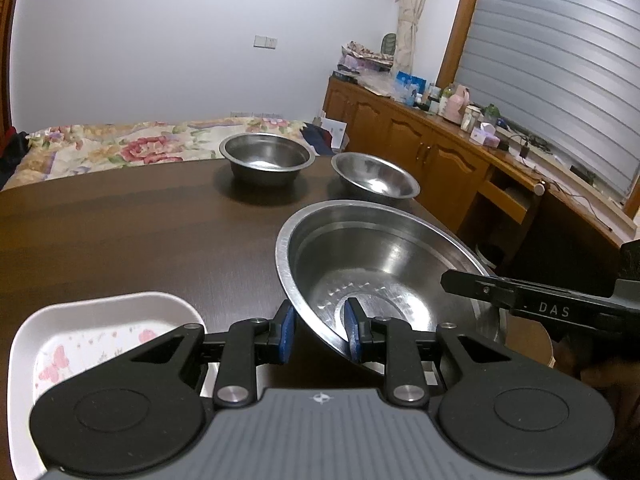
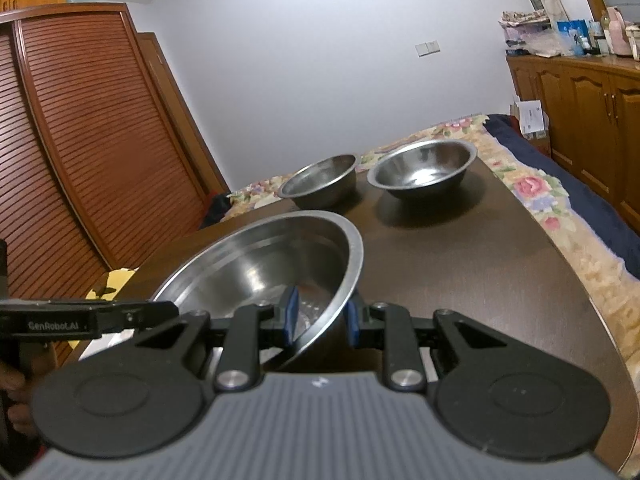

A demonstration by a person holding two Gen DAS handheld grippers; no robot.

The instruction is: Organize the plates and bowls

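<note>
Together, both my grippers pinch one steel basin over a dark table.

Large bowl (image 1: 384, 276): biggest of three steel bowls, tilted, its near edge raised off the brown table (image 1: 120, 232); it sits nearest my cameras.

Left gripper (image 1: 320, 330): blue pads clamped on the bowl's near-left rim, one pad inside the wall, one outside.

Right gripper (image 2: 320, 320): fingers closed on the opposite rim, wall caught between the blue pads; from the left wrist view it enters as a black bar at the right edge.

Deep bowl (image 1: 267, 160): upright at the table's far edge, left of its neighbour.

Shallow bowl (image 1: 374, 178): upright, just beside the deep bowl, far right, apart from the large bowl.

White dish (image 1: 100, 332): pink floral print inside, near left on the table, partly hidden behind my left gripper.

Backdrop: floral bedspread (image 1: 120, 144) beyond the table, wooden cabinets (image 1: 420, 148) along the right wall, slatted wardrobe (image 2: 80, 140) at left.
</note>
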